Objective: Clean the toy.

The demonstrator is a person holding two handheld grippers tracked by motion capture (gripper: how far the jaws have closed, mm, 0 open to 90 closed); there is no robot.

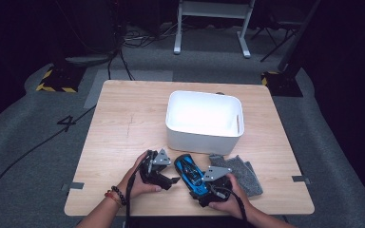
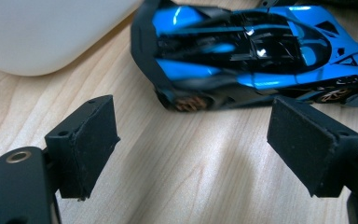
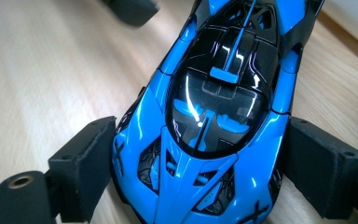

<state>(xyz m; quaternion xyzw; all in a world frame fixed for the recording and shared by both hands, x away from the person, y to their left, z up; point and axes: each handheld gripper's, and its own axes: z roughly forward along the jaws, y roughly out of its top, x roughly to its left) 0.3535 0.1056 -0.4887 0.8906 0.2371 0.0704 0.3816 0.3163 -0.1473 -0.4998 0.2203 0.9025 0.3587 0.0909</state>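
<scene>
A glossy blue and black toy car (image 1: 190, 173) rests on the wooden table near its front edge, just in front of the white bin. My right gripper (image 1: 198, 184) comes at it from the person's side. In the right gripper view the car (image 3: 214, 116) lies nose-first between the two black pads (image 3: 86, 168), which stand wide beside its flanks without squeezing. My left gripper (image 1: 170, 169) is just left of the car, open and empty. In the left gripper view the car (image 2: 256, 51) lies side-on beyond the jaws of the left gripper (image 2: 191, 126).
A white plastic bin (image 1: 199, 140) stands at the table's middle, its rounded corner (image 2: 42, 32) close to the car. A grey cloth (image 1: 244, 173) lies right of the right hand. Bare wood stretches across the table's left half.
</scene>
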